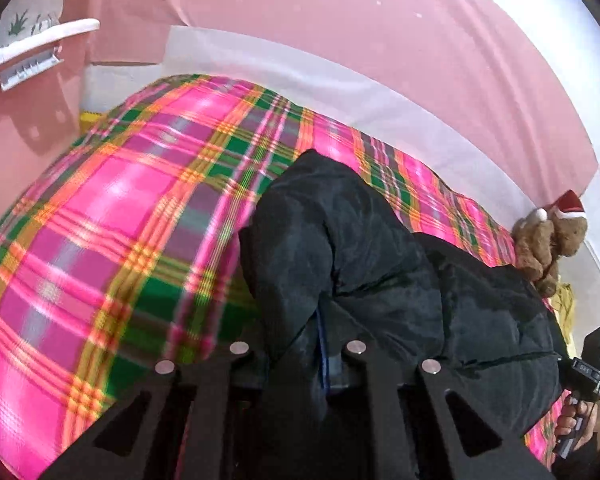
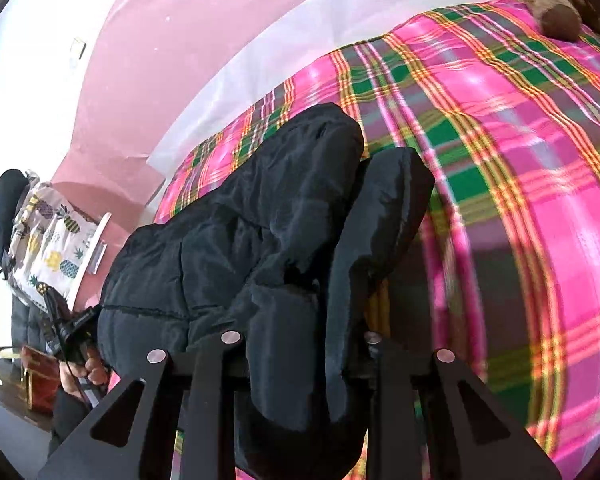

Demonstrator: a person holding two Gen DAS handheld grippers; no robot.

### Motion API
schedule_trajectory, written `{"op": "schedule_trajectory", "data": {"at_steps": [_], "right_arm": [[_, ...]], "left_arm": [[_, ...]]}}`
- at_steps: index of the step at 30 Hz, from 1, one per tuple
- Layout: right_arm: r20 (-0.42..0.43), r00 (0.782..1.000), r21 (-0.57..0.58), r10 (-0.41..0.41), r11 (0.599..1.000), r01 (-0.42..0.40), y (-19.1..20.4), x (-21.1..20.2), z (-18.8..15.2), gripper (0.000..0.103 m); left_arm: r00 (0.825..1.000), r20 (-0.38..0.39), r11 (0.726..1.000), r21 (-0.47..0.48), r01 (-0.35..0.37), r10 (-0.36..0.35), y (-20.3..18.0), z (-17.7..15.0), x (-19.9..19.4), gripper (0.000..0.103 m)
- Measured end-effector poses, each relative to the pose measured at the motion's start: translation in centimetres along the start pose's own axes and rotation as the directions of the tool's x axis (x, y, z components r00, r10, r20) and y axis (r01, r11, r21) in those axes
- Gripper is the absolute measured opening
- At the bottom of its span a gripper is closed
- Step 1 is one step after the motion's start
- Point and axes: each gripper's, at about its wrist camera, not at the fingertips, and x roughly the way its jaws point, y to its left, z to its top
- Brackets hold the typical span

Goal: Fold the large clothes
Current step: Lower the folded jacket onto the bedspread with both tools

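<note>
A black puffy jacket (image 1: pixel 360 248) lies bunched on a bed covered by a pink, green and orange plaid blanket (image 1: pixel 112 200). My left gripper (image 1: pixel 298 354) is shut on a fold of the jacket, whose cloth rises lifted between the fingers. In the right wrist view the same jacket (image 2: pixel 240 232) hangs in thick padded rolls, and my right gripper (image 2: pixel 300 344) is shut on one of them. The pads of both grippers are hidden by the fabric. The blanket (image 2: pixel 520 140) stretches away to the right.
A brown teddy bear (image 1: pixel 552 240) in a red hat sits at the bed's far edge, also seen as the bear (image 2: pixel 548 4). A white shelf (image 1: pixel 40 36) with pineapple-print cloth (image 2: pixel 48 240) stands by the pink wall. A person's hand (image 1: pixel 572 428) holds the other gripper's handle.
</note>
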Motion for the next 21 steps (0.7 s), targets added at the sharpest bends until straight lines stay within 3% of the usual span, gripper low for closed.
{"op": "schedule_trajectory", "data": {"at_steps": [7,10,13,18,21], "right_arm": [[-0.039,0.999,0.014,-0.037,0.999,0.037,1.1,3.8,1.9,0.025],[-0.056,0.997,0.022,-0.062,0.998,0.064,1.0,4.6,1.9,0.032],[-0.077,0.994,0.040,-0.079,0.996,0.082,0.7,4.6,1.6,0.045],[-0.048,0.991,0.034,-0.124,0.992,0.125,0.9,2.6,1.2,0.059],[0.033,0.980,-0.020,-0.194,0.981,0.195,2.2,0.2,1.3,0.060]], "left_arm": [[0.998,-0.010,0.998,-0.016,-0.057,0.057,2.4,2.3,2.3,0.014],[0.997,-0.029,0.997,-0.029,-0.077,0.076,3.1,2.3,3.7,0.014],[0.995,-0.040,0.996,-0.023,-0.092,0.091,3.1,1.9,4.5,0.016],[0.996,-0.039,0.994,-0.061,-0.087,0.084,3.7,1.8,3.4,0.031],[0.997,-0.006,0.994,-0.070,-0.083,0.083,3.7,2.1,1.4,0.039]]}}
